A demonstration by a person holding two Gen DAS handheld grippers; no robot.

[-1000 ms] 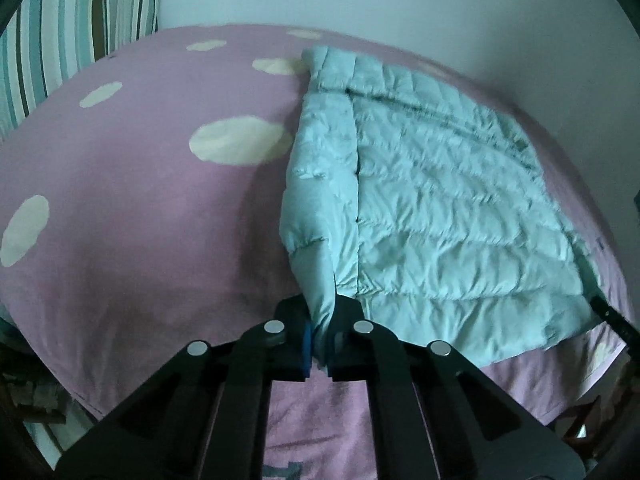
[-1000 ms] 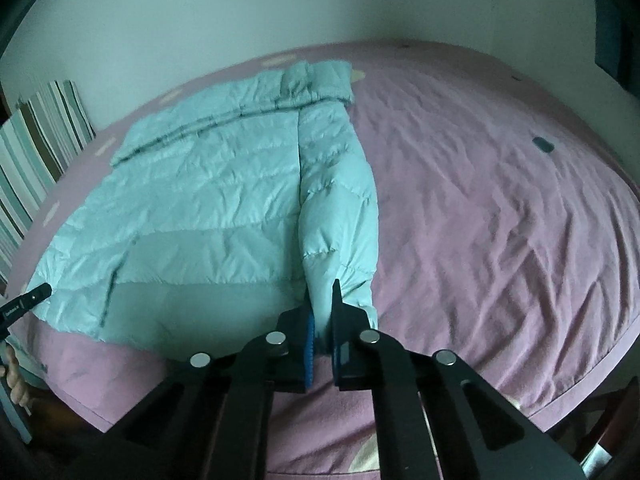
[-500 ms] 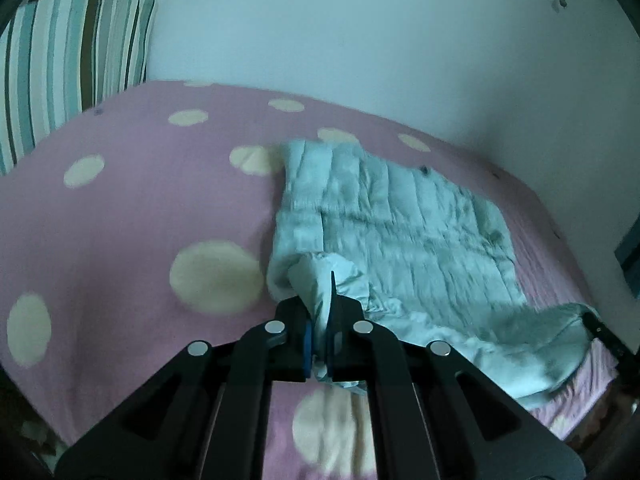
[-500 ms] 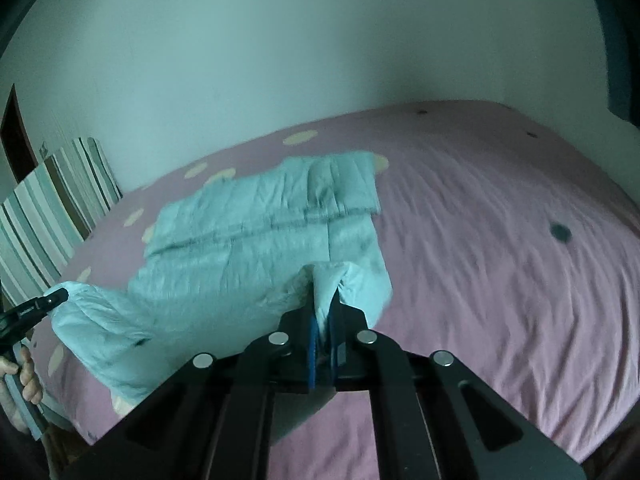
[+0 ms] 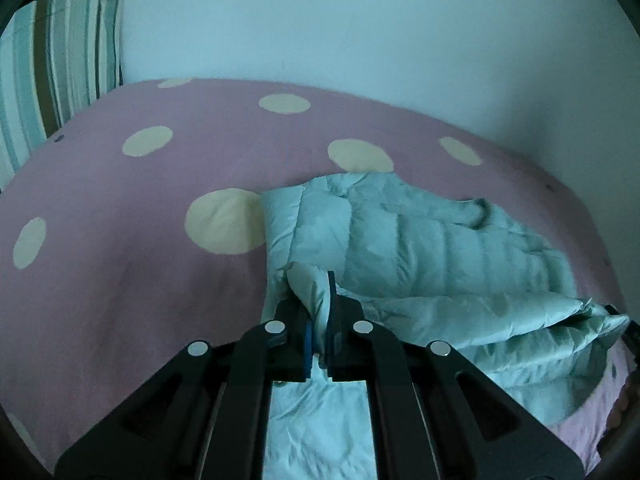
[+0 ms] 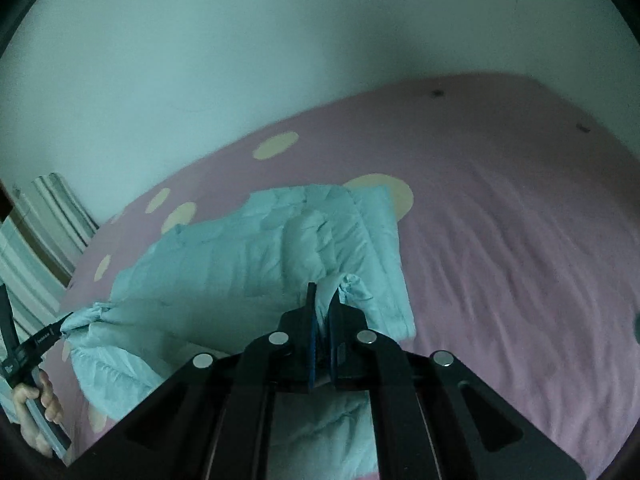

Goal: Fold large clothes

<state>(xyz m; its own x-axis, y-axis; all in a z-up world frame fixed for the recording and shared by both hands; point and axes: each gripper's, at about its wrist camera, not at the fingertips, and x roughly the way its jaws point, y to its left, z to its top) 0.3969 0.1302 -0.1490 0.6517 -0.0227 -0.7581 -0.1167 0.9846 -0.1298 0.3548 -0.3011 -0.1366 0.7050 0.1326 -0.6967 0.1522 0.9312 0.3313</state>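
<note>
Pink dotted bed (image 5: 120, 240), dim light. Left gripper (image 5: 318, 320) and right gripper (image 6: 322, 332) each pinch a hem corner of the puffy jacket (image 5: 420, 240), lifted over its body. Slick fabric may slip; fold probably lands crooked.

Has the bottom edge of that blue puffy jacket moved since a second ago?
Yes. The jacket's hem, held in both jaws, has been carried up over it toward the wall, away from the bed's near edge.

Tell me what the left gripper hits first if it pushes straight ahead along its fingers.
Probably the light-blue puffer jacket: the left gripper, shut on its edge, points down at its quilted body, with the pink bedspread underneath.
</note>
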